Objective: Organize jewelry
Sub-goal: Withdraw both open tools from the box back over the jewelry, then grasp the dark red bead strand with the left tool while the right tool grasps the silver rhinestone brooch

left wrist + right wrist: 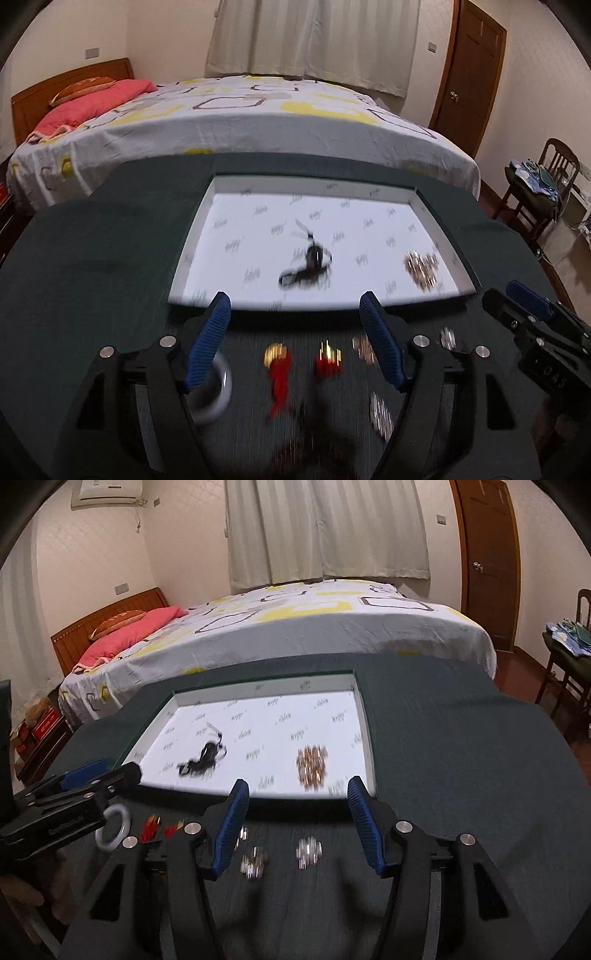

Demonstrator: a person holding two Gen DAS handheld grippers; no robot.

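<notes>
A shallow white tray with a printed lining sits on the dark green cloth. A black jewelry piece and a coppery cluster lie in it. My left gripper hangs open over the tray's near edge, nothing between its fingers. Below it on the cloth are a white bangle, two red tassel earrings and sparkly pieces. My right gripper is open and holds nothing, above two glittering pieces. The tray, black piece, cluster and bangle show there too.
The two grippers are side by side: the right gripper at the left view's right edge, the left gripper at the right view's left. A bed stands behind the table, a chair and a door to the right.
</notes>
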